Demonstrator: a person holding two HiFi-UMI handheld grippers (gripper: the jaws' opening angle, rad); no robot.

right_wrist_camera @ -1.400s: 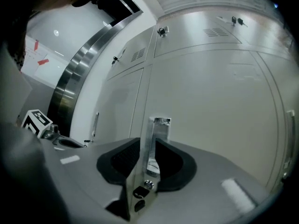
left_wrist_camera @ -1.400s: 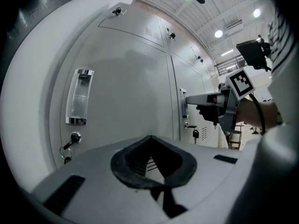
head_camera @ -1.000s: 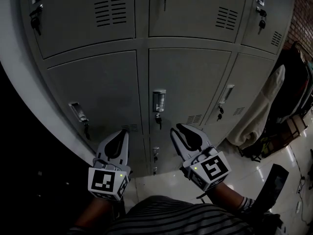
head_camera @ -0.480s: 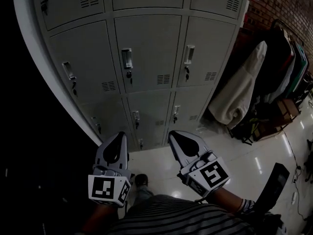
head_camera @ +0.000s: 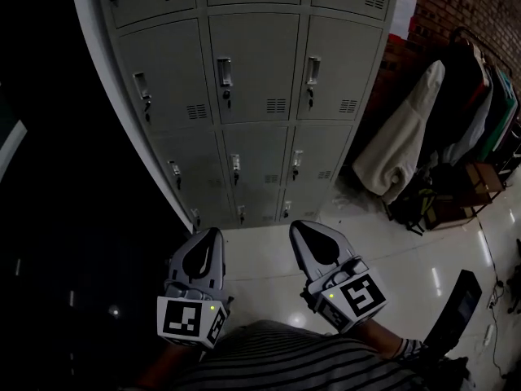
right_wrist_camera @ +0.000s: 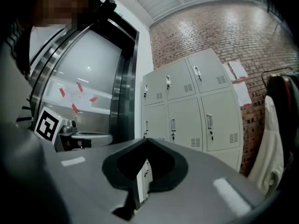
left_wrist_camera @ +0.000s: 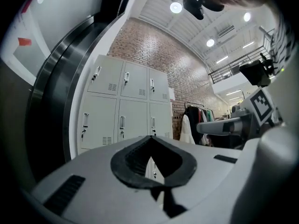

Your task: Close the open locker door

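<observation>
The grey lockers [head_camera: 256, 80] stand some way ahead, in three columns, and every door I can see sits flush with its frame. Small handles with keys hang on the doors. My left gripper [head_camera: 213, 235] and right gripper [head_camera: 299, 228] hover side by side above the floor, well short of the lockers and touching nothing. Both are shut with nothing between the jaws. The left gripper view shows the lockers [left_wrist_camera: 122, 111] beyond its closed tips [left_wrist_camera: 150, 137]. In the right gripper view the lockers [right_wrist_camera: 187, 106] stand past its closed tips [right_wrist_camera: 146, 139].
A clothes rack with hanging coats [head_camera: 407, 137] stands right of the lockers against a brick wall [head_camera: 456, 6]. A dark metal-framed doorway [right_wrist_camera: 119, 78] lies to the left. The glossy floor [head_camera: 391, 251] stretches between me and the lockers. A black object [head_camera: 452, 308] sits low right.
The lockers have receded as the view pulled back and swung left. The right gripper's jaws, parted a second ago, have come together. Both grippers stay side by side.
</observation>
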